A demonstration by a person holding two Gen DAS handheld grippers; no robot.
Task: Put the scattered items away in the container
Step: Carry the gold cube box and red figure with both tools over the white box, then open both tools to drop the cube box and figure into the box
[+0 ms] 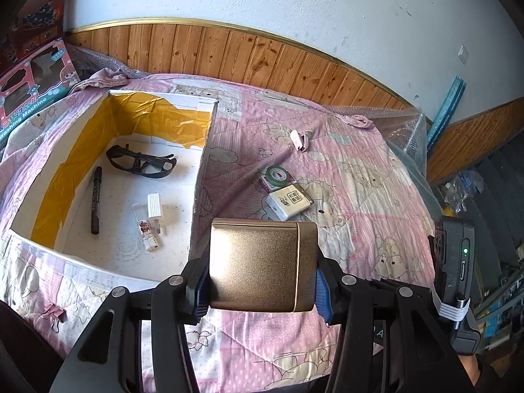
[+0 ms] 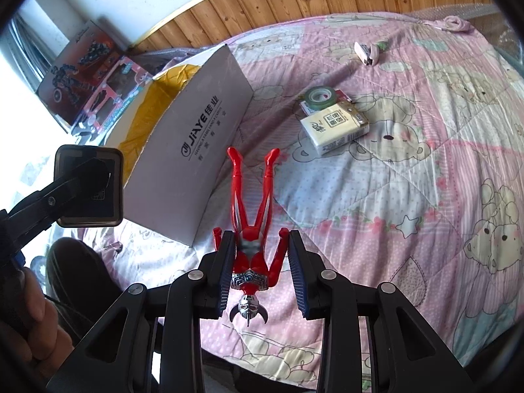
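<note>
My left gripper [image 1: 262, 291] holds a case [image 1: 262, 265] just right of the box [image 1: 203, 163] — inside lie glasses [image 1: 140, 162], a pen [image 1: 96, 199] and 2 small items. My right gripper [image 2: 262, 275] holds a figure [image 2: 252, 216]; a tissue pack [image 2: 334, 127] lies beyond, tape roll [image 2: 321, 96] behind it.

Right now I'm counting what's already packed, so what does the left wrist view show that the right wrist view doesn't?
Left wrist only: the box interior, holding glasses, a black marker and small white items.

Right wrist only: the red figure in the right claw, and the box's printed outer wall.

Both: tape roll, tissue pack, and the gold case in the left claw.
</note>
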